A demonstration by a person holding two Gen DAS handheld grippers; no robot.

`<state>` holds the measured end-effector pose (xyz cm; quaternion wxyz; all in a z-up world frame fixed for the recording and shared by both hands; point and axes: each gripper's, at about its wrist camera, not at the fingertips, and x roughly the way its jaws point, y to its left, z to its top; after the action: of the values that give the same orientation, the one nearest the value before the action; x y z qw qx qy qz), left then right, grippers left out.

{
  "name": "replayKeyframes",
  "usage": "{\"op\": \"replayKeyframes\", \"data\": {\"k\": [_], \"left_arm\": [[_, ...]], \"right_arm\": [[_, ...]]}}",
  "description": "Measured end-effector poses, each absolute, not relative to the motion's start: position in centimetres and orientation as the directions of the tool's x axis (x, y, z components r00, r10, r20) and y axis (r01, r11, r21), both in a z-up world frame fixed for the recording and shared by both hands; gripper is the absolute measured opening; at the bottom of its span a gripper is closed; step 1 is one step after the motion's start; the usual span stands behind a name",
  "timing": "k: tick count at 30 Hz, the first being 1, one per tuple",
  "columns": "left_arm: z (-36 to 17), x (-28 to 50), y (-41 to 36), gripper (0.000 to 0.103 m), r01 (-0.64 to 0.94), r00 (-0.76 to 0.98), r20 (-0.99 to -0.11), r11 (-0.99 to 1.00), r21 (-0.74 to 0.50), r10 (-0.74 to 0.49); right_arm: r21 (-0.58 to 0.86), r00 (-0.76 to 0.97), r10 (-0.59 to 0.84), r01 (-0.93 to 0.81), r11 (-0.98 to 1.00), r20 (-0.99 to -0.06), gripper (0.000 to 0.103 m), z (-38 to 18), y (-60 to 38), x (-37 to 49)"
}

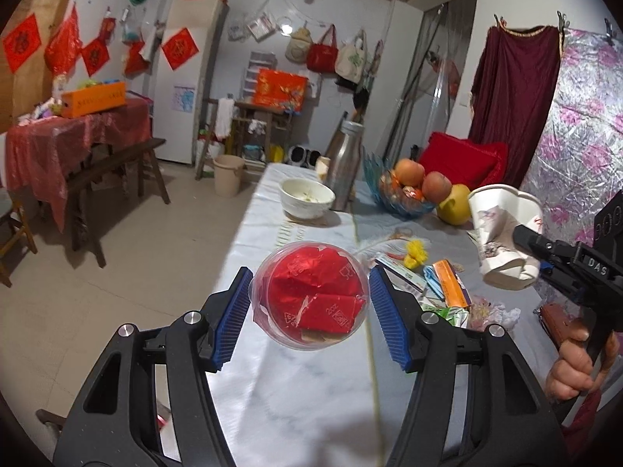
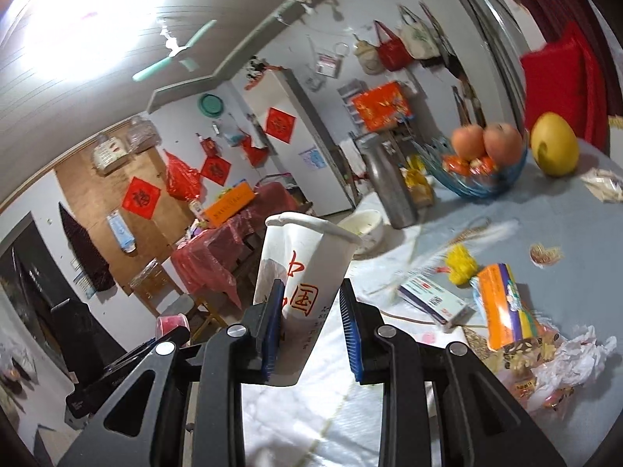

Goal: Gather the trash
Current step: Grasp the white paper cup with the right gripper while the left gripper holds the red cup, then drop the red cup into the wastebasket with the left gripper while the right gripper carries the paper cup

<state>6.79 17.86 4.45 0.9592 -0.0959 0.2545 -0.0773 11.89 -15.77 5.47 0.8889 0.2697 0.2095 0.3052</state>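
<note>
Mid-collection: left gripper [image 1: 309,303] clamps clear plastic cup [image 1: 309,295] stuffed with red wrappers; right gripper [image 2: 311,327] pinches crumpled paper cup [image 2: 301,284]. Next: nest it into the plastic one.

Two grippers are showing: the left gripper [image 1: 309,313] and the right gripper [image 2: 311,325]. One clear plastic cup [image 1: 309,295] is sitting in the left one, and one paper cup [image 2: 301,272] is sitting in the right one. One white bowl [image 1: 307,197] is standing on the table [image 1: 303,389]. One metal bottle [image 1: 344,163] is standing there too. One blue fruit bowl [image 2: 477,183] is holding two big round fruits [image 2: 486,142] on top. One yellow fruit [image 2: 555,150] is lying beside it. Three bags [image 1: 331,52] are hanging on the wall.
</note>
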Motion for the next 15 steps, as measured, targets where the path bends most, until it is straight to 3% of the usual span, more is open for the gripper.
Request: {"op": "replayKeyframes", "data": {"k": [7,15], "left_arm": [[4.6,3.6,22.5,0.061,0.015,0.865,-0.488,0.98,-0.198,-0.112],[1.0,1.0,29.3,0.061,-0.15,0.797,-0.602,0.983,-0.105,0.057]], "right_arm": [[0.55,0.705,0.686,-0.505,0.665,-0.182,0.029,8.0,-12.9,8.7],[0.502,0.639,0.736,-0.572,0.649,-0.223,0.029,9.0,-7.7,6.9]]}}
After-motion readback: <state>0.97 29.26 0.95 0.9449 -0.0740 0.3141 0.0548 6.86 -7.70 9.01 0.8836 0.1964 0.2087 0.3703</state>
